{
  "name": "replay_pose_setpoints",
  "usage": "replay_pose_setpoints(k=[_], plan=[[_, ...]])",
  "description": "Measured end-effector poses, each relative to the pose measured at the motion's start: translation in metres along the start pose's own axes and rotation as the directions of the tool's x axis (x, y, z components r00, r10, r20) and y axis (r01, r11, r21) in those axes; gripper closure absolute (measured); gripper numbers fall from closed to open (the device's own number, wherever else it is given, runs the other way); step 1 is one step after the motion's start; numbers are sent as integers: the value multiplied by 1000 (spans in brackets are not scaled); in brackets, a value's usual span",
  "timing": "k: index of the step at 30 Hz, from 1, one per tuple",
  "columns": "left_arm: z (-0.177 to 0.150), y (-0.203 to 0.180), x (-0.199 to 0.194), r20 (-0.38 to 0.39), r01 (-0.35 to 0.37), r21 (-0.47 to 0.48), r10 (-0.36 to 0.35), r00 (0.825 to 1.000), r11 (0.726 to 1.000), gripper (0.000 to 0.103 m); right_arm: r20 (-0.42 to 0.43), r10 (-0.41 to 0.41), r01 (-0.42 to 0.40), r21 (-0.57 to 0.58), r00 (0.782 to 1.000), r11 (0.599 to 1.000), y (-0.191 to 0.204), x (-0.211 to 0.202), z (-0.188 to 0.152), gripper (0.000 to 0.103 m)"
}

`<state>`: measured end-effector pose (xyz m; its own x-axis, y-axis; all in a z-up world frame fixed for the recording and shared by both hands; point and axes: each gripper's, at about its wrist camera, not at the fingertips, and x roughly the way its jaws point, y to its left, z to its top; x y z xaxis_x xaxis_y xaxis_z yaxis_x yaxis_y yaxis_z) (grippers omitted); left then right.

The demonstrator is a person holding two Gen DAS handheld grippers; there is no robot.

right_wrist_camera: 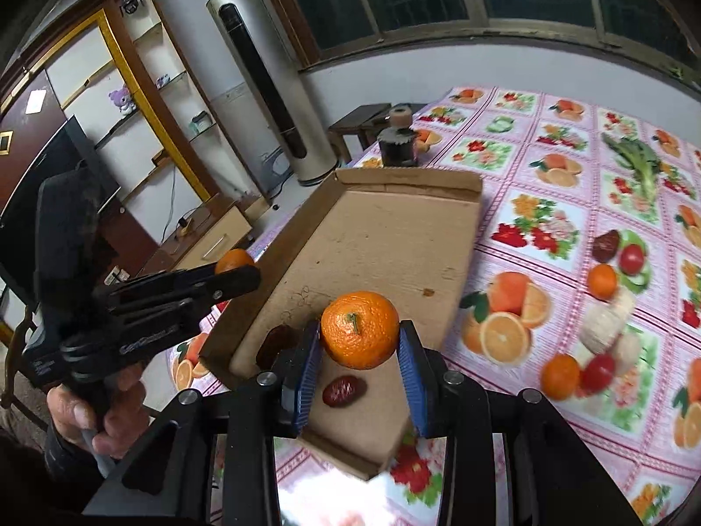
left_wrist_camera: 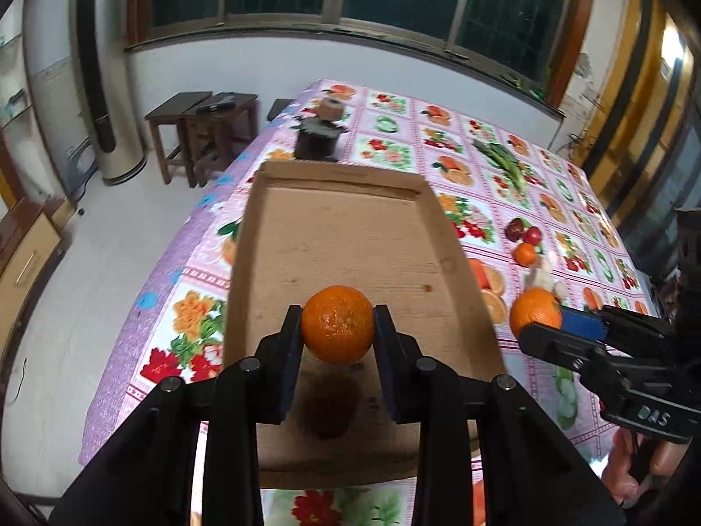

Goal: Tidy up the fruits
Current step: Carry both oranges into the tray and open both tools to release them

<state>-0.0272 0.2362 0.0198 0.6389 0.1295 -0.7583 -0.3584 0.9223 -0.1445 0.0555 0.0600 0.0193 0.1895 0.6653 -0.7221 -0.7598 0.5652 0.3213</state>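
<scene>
A shallow cardboard tray lies on the flowered tablecloth; it also shows in the right wrist view. My left gripper is shut on an orange and holds it above the tray's near end. My right gripper is shut on a second orange above the tray's near corner; it shows in the left wrist view beside the tray's right edge. A dark red date lies in the tray under the right gripper. Another dark fruit lies beside it.
More fruit lies on the cloth right of the tray: small oranges, red fruits, a dark date and pale garlic bulbs. Green vegetables lie farther back. A dark pot stands behind the tray. The table's left edge drops to the floor.
</scene>
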Motion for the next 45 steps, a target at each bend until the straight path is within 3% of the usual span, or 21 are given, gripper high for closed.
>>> replay_pose_setpoints(k=[14, 25, 30, 34, 36, 38, 45], plan=[[-4, 4, 48, -96, -33, -17, 31, 995, 999, 74, -149, 18, -29, -66, 989, 997, 4, 73, 5, 68], [-14, 9, 72, -163, -59, -25, 54, 985, 998, 74, -217, -74, 33, -189, 973, 981, 19, 107, -2, 65], [-15, 7, 72, -158, -72, -10, 69, 985, 997, 74, -221, -79, 37, -189, 972, 981, 18, 108, -3, 64], [-15, 7, 69, -165, -85, -13, 81, 983, 996, 73, -210, -94, 53, -191, 973, 980, 16, 103, -3, 52], [-15, 8, 66, -163, -81, -21, 76, 984, 997, 68, -198, -89, 52, -186, 976, 981, 17, 97, -3, 49], [-15, 9, 61, -153, -90, -28, 84, 985, 996, 54, -189, -81, 45, -184, 979, 982, 17, 92, -2, 49], [-14, 4, 39, -97, -113, -24, 110, 989, 993, 53, -145, -59, 33, -172, 988, 985, 18, 61, -4, 48]])
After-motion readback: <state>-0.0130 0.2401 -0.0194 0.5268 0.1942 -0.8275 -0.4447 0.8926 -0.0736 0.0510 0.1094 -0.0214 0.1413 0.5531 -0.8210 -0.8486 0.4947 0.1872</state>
